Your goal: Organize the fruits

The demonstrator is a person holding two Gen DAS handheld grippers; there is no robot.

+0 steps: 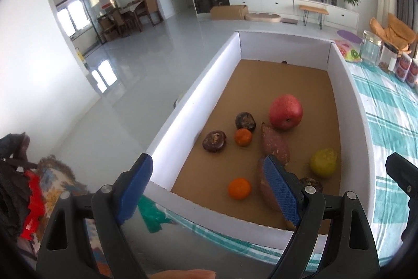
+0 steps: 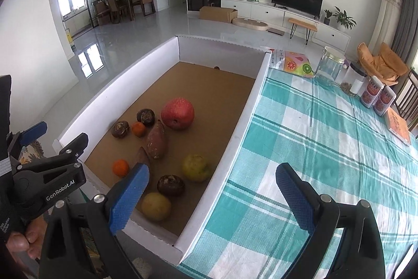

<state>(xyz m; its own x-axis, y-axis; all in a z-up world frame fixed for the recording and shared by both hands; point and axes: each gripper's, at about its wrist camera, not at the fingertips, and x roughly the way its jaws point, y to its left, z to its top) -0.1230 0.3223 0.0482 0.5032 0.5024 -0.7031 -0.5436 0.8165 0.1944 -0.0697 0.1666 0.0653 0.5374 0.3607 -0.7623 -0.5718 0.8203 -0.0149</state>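
Observation:
A white cardboard box [image 1: 198, 85] [image 2: 250, 101] with a brown floor holds the produce: a red apple [image 1: 285, 111] [image 2: 178, 113], two sweet potatoes [image 1: 274, 144] [image 2: 156, 139], two small oranges [image 1: 239, 188] [image 2: 120, 168], several dark round fruits [image 1: 214, 141] [image 2: 170, 185], a yellow-green fruit [image 1: 323, 162] [image 2: 196, 167] and a yellow fruit [image 2: 156, 206]. My left gripper [image 1: 209, 182] is open and empty above the box's near left corner. My right gripper [image 2: 214, 187] is open and empty, straddling the box's right wall near the front.
The box sits on a teal checked tablecloth [image 2: 326, 148]. At the table's far right stand a glass jar [image 2: 327, 67], a second jar [image 2: 352, 81], two cans [image 2: 376, 96], a fruit-print packet [image 2: 295, 63] and an orange book [image 2: 398, 126]. Tiled floor lies to the left.

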